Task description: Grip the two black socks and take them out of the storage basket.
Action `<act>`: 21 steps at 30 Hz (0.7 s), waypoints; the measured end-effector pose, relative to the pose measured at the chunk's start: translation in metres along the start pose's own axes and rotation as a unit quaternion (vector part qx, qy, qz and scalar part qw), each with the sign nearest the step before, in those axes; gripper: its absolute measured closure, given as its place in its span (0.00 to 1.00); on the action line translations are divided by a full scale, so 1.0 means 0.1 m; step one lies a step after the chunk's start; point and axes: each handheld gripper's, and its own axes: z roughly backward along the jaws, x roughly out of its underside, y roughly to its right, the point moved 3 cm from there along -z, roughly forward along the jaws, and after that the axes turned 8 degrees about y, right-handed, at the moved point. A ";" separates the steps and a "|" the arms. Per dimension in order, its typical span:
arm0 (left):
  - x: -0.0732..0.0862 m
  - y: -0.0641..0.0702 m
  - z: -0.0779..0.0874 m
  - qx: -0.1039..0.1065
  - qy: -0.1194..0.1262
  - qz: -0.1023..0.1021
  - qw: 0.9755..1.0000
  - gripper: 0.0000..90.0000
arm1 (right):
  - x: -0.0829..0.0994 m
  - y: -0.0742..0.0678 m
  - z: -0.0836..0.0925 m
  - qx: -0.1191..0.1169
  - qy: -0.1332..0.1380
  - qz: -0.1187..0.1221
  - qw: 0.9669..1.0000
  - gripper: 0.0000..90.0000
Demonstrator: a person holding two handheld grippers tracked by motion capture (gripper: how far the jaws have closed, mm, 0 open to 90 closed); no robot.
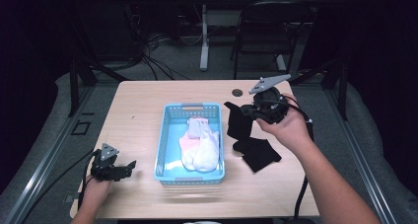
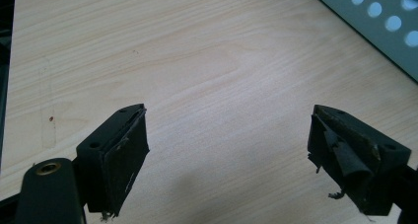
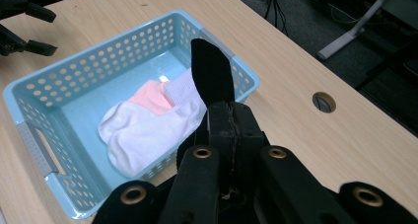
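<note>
Left tongs (image 1: 129, 164) rest low on the worktop (image 1: 138, 110), jaws wide, nothing between them. Light-blue perforated basket (image 1: 170, 113) at centre holds white and pink socks (image 1: 199, 145). Right tongs (image 1: 245, 110) are clamped on a black sock (image 1: 237, 121), lifted just right of the basket. Second black sock (image 1: 256, 152) lies flat below it.
</note>
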 end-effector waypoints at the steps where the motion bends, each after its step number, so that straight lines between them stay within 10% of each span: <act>1: 0.00 0.00 0.00 0.000 -0.001 0.000 1.000 0.17 | 0.04 0.01 -0.01 0.000 -0.001 -0.002 1.000 0.99; 21: 0.00 0.00 0.00 -0.001 -0.002 -0.003 1.000 0.17 | 0.71 0.00 -0.32 -0.011 -0.020 -0.053 0.998 0.99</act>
